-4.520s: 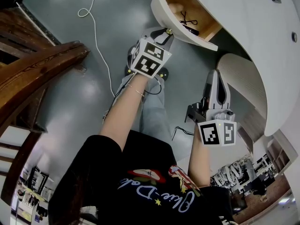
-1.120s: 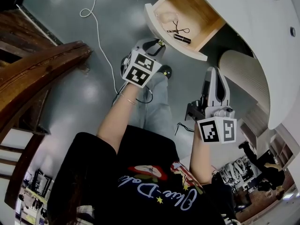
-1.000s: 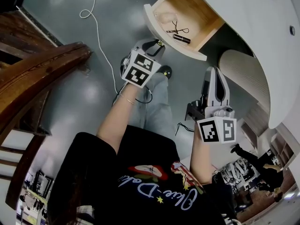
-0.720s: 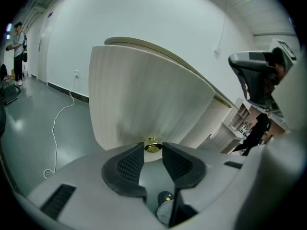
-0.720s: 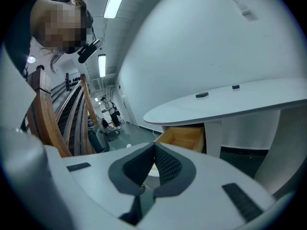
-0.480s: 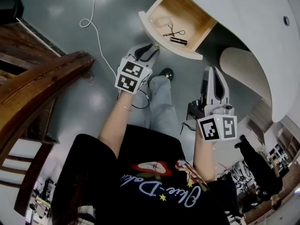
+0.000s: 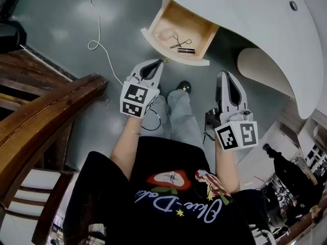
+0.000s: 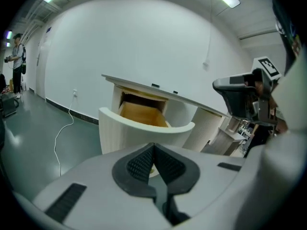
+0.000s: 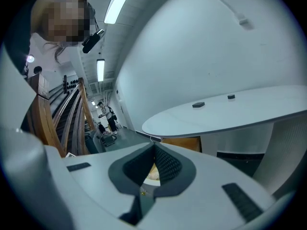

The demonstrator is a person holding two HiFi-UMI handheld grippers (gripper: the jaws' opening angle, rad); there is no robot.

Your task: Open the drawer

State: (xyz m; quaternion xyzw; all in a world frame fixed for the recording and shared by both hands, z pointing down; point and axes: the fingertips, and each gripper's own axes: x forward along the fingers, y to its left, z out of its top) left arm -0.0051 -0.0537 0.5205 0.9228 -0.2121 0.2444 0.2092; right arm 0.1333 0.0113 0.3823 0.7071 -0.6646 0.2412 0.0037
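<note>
The white curved drawer (image 7: pixel 172 58) stands pulled out from under the round white desk (image 7: pixel 245 14), its wooden inside (image 7: pixel 193 26) showing. In it lie small scissors (image 7: pixel 179 39) and a dark tube (image 7: pixel 185 50). My left gripper (image 7: pixel 157 63) sits just below the drawer's front, apart from it, shut and empty. In the left gripper view the pads (image 8: pixel 142 163) meet, and the drawer front (image 8: pixel 139 128) stands a short way ahead. My right gripper (image 7: pixel 225 74) hangs to the right below the desk, shut on nothing; its pads (image 9: pixel 166 165) touch at the tip.
A ribbed white pedestal (image 7: pixel 261 68) stands under the desk at the right. A dark wooden stair rail (image 7: pixel 46 116) fills the left side. A white cable (image 7: pixel 100 40) trails over the grey floor. The person's shoe (image 7: pixel 184 87) is below the drawer. Another person (image 7: pixel 287 173) stands at the lower right.
The drawer has come farther out than in the earliest frame. The left gripper has left the drawer's front, drawn back and up, and its jaws have shut. The right gripper rose a little.
</note>
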